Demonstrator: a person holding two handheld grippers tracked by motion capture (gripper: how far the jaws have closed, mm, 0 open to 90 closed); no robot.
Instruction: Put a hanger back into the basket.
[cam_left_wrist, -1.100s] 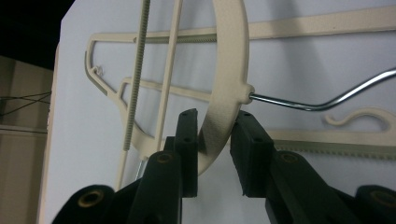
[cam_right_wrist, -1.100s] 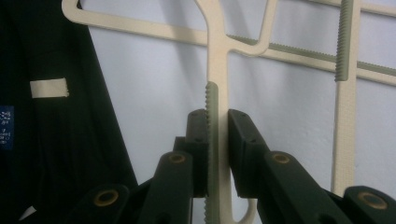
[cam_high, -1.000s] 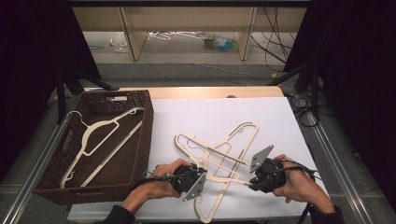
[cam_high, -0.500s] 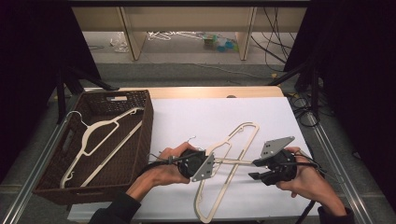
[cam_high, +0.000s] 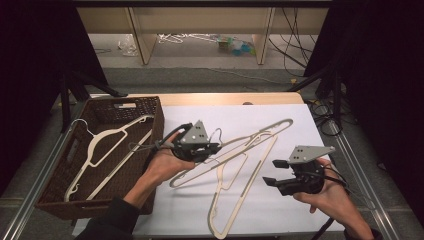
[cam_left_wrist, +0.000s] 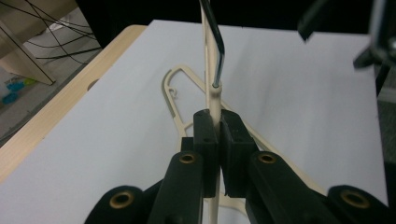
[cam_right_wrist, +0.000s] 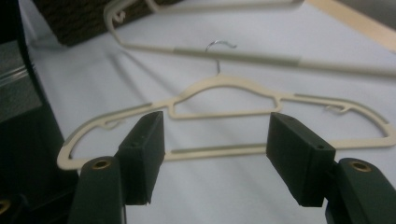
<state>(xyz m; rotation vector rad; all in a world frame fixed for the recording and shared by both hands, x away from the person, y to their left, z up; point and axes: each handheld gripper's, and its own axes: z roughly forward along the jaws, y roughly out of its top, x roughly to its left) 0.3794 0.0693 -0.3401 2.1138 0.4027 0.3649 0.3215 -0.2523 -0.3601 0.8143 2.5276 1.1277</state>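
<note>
Left tool: clamped on raised hanger, beside basket rim.
Right tool: jaws just opening, nothing between them, above flat hanger.
Desk: bare sheet toward far edge.

Lifted hanger: cream plastic, matt, slightly velvety look, with a thin bright metal hook, glossy. Second hanger, flat on the surface: same cream matt plastic, greyish non-slip strips along the shoulders and bar, small shiny wire hook. Third hanger, in the basket: matching cream plastic. Basket: dark brown woven wicker, rough and ribbed. Surface: smooth white matt sheet, paper-like, over pale wood with a light-grained edge. Left gripper and right gripper: black matt plastic fingers, brass-coloured rivets, dull grey metal top plates. Sleeve: dark cloth.
</note>
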